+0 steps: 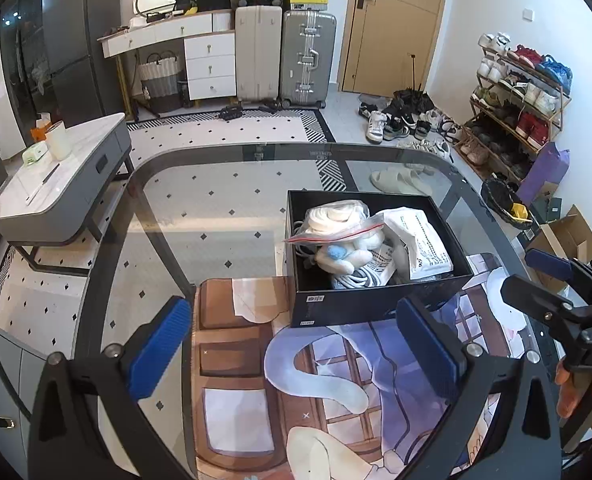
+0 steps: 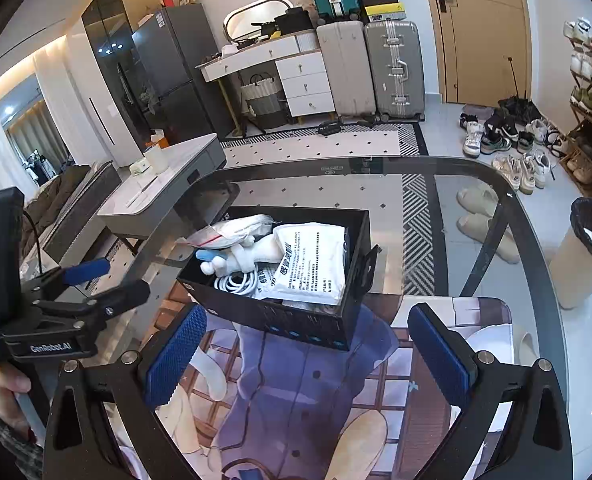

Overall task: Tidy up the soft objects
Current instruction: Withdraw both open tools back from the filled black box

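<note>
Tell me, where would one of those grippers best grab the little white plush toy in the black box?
Probably from above, by the white plush toy's body. It lies on top of the pile in the black box, between the zip bag and the printed pouch, so the walls block any sideways approach. Both grippers, right and left, are open.

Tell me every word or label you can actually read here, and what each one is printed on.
"GenRobot.AI": on the left gripper body, in the right wrist view.
"DAS", cut off at the picture's edge: on the right gripper body, in the left wrist view.
White packet in the black box: rows of dark print, too small to read.
Small labels on the box's front: blurred.
Stamp on the glass table edge: unreadable.
</note>
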`<state>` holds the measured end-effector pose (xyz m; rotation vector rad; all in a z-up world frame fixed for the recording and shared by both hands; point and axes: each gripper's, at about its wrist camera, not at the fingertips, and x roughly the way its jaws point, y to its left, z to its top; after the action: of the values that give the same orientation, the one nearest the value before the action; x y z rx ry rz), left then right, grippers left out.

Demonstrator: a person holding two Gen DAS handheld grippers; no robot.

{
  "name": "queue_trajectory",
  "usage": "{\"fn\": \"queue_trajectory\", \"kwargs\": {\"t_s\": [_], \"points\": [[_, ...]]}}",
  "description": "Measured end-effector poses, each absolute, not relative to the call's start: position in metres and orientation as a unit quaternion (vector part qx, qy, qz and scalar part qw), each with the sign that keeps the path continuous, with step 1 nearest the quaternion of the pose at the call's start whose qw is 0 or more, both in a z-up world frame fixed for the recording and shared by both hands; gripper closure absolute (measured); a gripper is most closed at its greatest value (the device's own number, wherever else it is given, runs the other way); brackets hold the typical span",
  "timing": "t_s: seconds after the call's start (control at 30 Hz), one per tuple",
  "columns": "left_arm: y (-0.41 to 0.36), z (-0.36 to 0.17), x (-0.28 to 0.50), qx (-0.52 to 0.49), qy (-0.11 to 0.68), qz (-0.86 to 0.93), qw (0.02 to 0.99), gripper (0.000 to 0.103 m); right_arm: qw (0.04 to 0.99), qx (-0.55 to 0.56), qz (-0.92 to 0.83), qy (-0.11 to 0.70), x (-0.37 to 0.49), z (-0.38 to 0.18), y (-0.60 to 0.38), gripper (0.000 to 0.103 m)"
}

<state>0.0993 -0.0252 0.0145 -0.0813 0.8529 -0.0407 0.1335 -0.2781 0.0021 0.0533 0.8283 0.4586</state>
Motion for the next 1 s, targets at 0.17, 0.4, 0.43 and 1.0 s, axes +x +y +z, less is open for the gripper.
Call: {"fn": "queue_trajectory", "kwargs": {"t_s": [0.17,0.4,0.43,1.0], "points": [[-0.027,0.014,0.093,-0.032,0.393,-0.015,0.919,0.000,0.894,0.033,0.224,0.386,0.128,-0.003,-0.281,0.001],[-0.027,0.007,0.086,-0.039,0.372,-0.020,0.927,0.000,0.903,0.016,0.221,0.368,0.119,-0.009,-0.281,0.001],[-0.027,0.006,0.085,-0.039,0.368,-0.019,0.929,0.000,0.904,0.014,0.219,0.366,0.119,-0.009,-0.281,0.001],[-0.032,-0.025,0.072,-0.046,0.344,-0.022,0.938,0.000,0.926,-0.002,0.207,0.315,0.100,-0.030,-0.283,0.001]]}}
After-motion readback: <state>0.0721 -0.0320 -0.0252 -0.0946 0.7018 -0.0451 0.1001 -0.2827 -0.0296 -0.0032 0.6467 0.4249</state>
